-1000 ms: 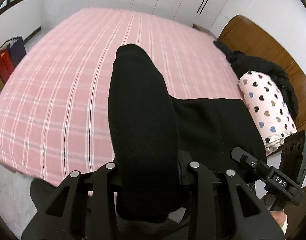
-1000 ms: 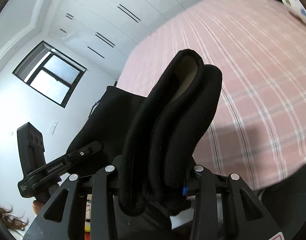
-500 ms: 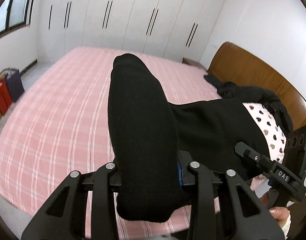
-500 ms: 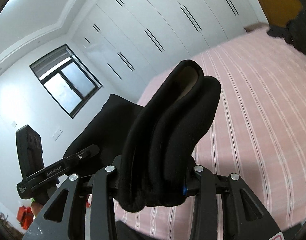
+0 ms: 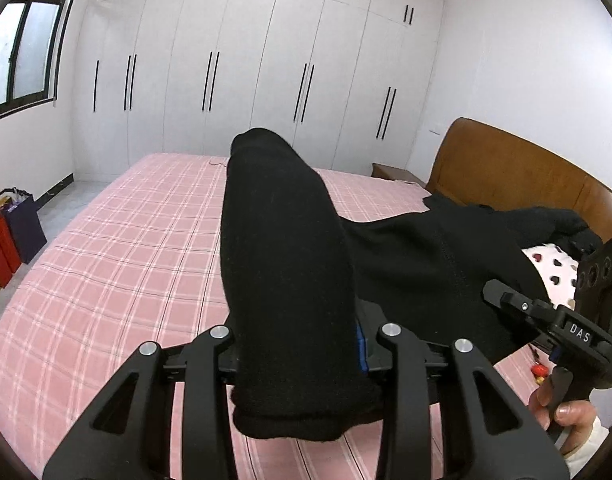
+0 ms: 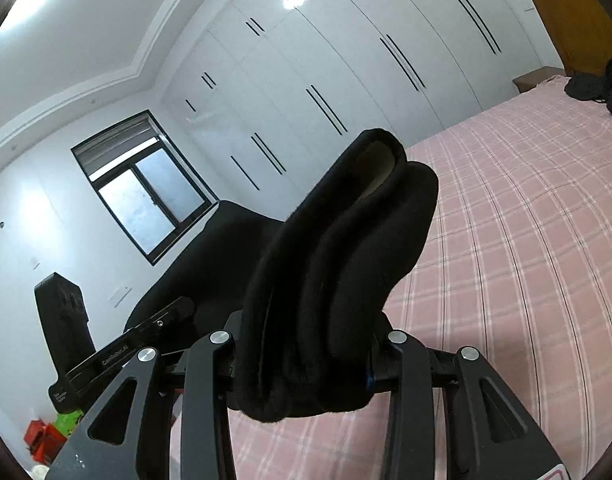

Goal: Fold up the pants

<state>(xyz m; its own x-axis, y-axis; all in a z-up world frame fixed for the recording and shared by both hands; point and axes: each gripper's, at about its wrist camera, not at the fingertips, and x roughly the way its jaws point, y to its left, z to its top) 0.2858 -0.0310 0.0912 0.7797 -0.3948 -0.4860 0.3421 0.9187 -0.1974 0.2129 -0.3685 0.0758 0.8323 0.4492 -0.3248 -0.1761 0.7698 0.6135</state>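
The black pants (image 5: 290, 280) are held up in the air above the pink plaid bed (image 5: 118, 248). My left gripper (image 5: 302, 356) is shut on a thick bunch of the black fabric, which hides its fingertips. The cloth stretches right toward my right gripper, seen at the right edge (image 5: 562, 332). In the right wrist view my right gripper (image 6: 306, 360) is shut on a folded wad of the pants (image 6: 338, 272). The fabric runs left to the left gripper (image 6: 118, 352).
A wooden headboard (image 5: 518, 176) stands at the right with dark clothes (image 5: 546, 216) and a heart-print pillow (image 5: 554, 264) before it. White wardrobes (image 5: 246, 64) line the far wall. Bags (image 5: 10, 232) stand on the floor at the left.
Both grippers have risen and tilted upward with the pants. The views now show the wardrobes and walls instead of mostly the bed. The grips have not changed.
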